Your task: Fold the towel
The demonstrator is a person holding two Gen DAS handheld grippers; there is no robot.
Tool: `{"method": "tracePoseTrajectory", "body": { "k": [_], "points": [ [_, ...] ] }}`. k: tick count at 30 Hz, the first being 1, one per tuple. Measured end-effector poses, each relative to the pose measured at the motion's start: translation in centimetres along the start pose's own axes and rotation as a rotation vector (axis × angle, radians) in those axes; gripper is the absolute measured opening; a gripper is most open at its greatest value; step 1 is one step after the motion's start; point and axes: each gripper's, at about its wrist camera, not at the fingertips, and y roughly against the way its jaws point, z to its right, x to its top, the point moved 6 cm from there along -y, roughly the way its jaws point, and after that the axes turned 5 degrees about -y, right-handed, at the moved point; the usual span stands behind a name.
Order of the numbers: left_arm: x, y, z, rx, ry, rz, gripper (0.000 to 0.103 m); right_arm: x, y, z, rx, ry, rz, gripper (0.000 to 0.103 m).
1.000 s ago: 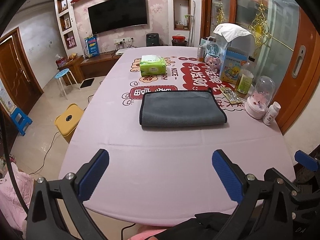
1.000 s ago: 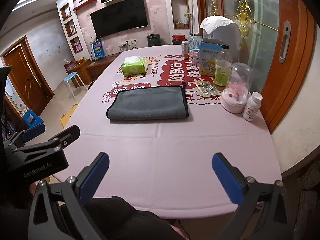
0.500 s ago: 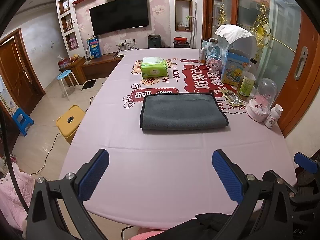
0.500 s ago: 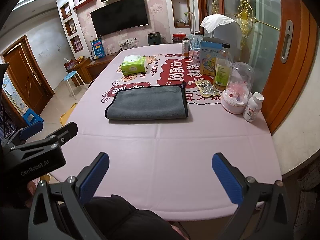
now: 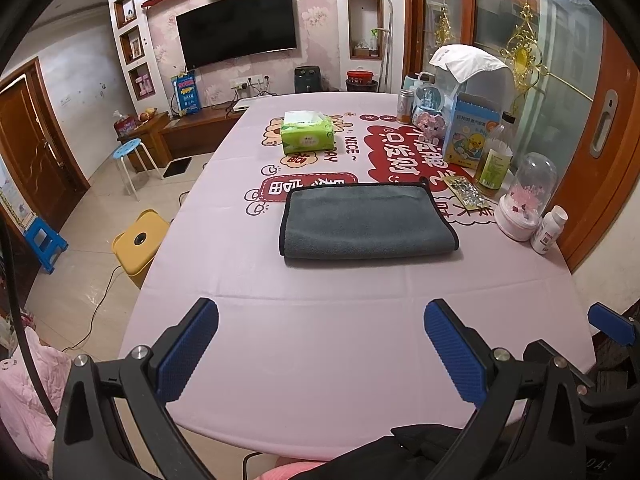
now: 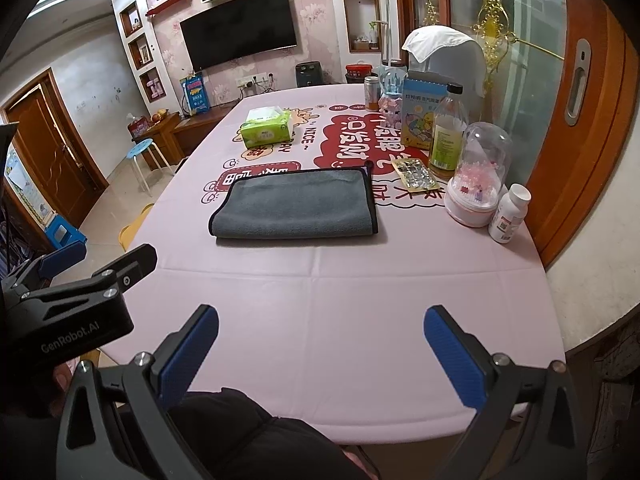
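Observation:
A grey towel [image 5: 366,220] with black trim lies folded flat in the middle of the pink table [image 5: 320,360]; it also shows in the right wrist view [image 6: 296,204]. My left gripper [image 5: 320,348] is open and empty, held above the table's near edge, well short of the towel. My right gripper [image 6: 320,352] is open and empty, also near the front edge. The left gripper's body shows at the left of the right wrist view [image 6: 68,300].
A green tissue pack [image 5: 306,132] lies behind the towel. Along the right edge stand a bottle [image 5: 496,160], a glass dome [image 5: 526,200], a white pill bottle [image 5: 550,230], a blue box [image 5: 472,132] and a foil blister pack [image 5: 466,194]. A yellow stool [image 5: 136,240] stands on the floor left.
Both grippers have drawn back and risen slightly from the table; the towel looks a little farther away. The towel itself has not moved.

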Motion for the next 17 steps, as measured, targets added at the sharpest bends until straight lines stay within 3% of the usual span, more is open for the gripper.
{"method": "tracePoseTrajectory", "body": {
  "k": [17],
  "points": [
    [-0.8,-0.7,-0.6,-0.005,0.002,-0.023,0.102,-0.4,-1.0,-0.6,-0.004,0.007,-0.028,0.103]
  ]
}}
